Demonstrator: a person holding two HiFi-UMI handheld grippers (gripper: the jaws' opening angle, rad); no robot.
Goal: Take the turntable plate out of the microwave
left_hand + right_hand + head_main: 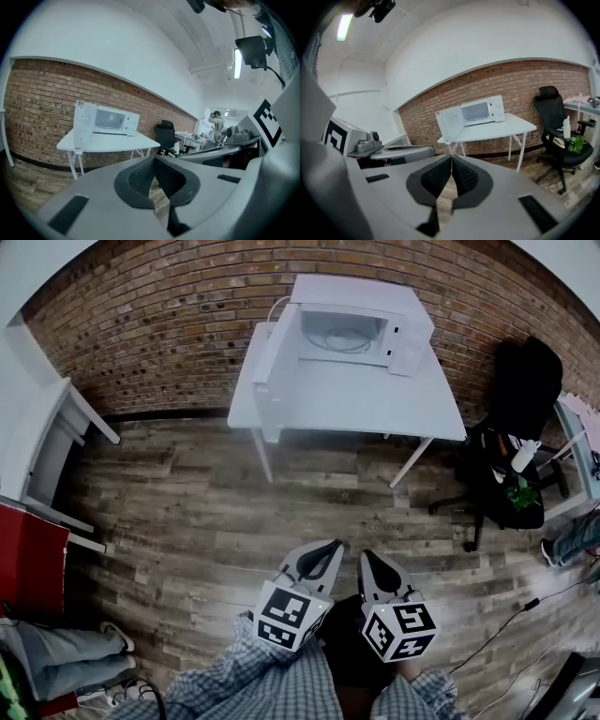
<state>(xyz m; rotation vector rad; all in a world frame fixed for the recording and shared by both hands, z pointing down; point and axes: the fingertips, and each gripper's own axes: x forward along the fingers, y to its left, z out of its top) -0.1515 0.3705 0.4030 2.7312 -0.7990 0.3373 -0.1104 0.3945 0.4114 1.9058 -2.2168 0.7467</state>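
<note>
Grippers: two, your left gripper (327, 550) and right gripper (372, 561); each has its jaws closed together on nothing. You hold them side by side, low over the plank floor (187, 512).
Microwave: one (361, 329), white, well apart from both grippers. Its long axis runs along the brick wall (169, 324) and its cavity opens toward you.
Door: one (275, 362), swung open at your left.
Turntable plate: one (347, 337), lying flat inside the cavity, seen as a faint ring. It is round, so it has no long axis.
Table: one (375, 409), white, bearing the microwave.
Chair: one (517, 418), black, right of the table.
</note>
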